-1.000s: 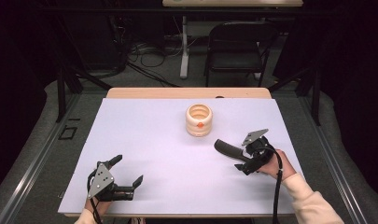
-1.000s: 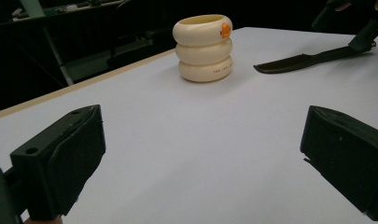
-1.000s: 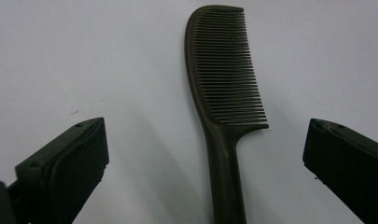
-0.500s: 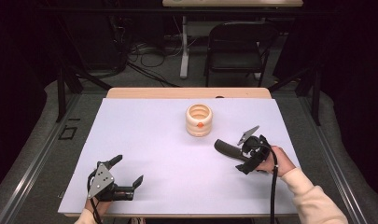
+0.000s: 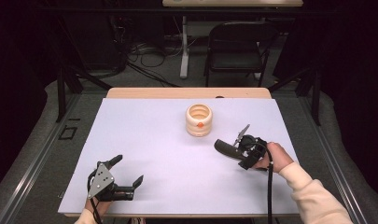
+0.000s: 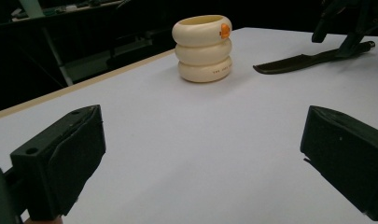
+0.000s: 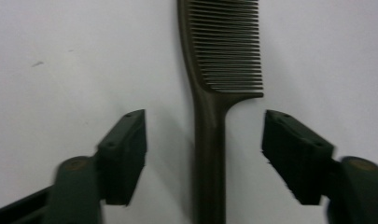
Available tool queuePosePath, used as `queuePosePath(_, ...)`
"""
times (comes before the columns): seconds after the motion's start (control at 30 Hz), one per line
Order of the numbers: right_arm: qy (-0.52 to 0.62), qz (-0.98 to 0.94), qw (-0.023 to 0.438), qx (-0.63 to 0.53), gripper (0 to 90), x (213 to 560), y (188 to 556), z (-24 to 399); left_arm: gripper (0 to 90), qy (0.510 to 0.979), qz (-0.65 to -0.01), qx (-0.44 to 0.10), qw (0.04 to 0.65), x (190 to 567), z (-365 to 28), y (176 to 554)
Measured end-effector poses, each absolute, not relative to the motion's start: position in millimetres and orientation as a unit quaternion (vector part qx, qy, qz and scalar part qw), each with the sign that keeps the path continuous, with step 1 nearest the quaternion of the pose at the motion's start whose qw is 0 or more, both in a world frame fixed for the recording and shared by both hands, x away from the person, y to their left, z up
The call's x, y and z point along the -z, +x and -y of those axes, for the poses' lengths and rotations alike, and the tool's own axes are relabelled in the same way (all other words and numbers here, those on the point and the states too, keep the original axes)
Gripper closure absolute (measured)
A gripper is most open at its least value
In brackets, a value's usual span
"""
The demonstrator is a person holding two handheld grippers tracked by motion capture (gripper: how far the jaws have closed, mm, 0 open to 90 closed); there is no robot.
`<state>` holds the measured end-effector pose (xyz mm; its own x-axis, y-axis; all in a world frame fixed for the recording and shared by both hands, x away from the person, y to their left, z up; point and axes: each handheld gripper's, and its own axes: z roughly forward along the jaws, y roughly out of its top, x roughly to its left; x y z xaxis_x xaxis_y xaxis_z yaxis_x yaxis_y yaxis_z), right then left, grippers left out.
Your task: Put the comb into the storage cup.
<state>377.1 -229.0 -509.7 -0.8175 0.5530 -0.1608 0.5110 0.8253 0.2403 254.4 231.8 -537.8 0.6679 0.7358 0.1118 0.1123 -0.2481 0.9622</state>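
While the right gripper [image 7: 203,154], jaws closing, straddles the comb [image 7: 214,93] ungripped, its handle end is cut off.

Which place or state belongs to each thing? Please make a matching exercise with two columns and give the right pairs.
Things:
1. comb
2. ringed cream holder
3. left gripper
4. right gripper

Places or states:
A. stands upright at the middle of the table, toward its far edge
B. lies flat, its handle between two fingers that do not yet press on it
C. wide open near the table's near edge, nothing between its fingers
D. over the comb handle, its fingers just now closing in

Pairs: 1-B, 2-A, 3-C, 4-D
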Motion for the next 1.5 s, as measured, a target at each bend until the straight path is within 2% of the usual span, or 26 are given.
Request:
queuePosePath(0.2,0.271,-0.956,0.097,-0.054,51.0,511.8,385.3,224.5,0.2,0.737,-0.287,-0.287,0.541,537.9,-231.5,254.4)
queuePosePath(0.43,0.266,-0.960,0.080,-0.038,60.9,515.0,392.6,221.9,0.2,0.736,-0.287,-0.287,0.541,537.9,-231.7,254.4)
queuePosePath(0.73,0.266,-0.961,0.069,-0.025,62.7,520.2,398.5,221.2,0.3,0.737,-0.287,-0.287,0.541,538.0,-231.7,254.5)
queuePosePath(1.07,0.272,-0.960,0.057,-0.022,70.7,525.4,401.7,220.8,0.2,0.737,-0.287,-0.286,0.542,538.2,-231.3,254.5)
queuePosePath(1.5,0.281,-0.956,0.065,-0.053,71.8,517.3,395.7,227.0,0.2,0.737,-0.287,-0.286,0.541,538.2,-231.2,254.4)
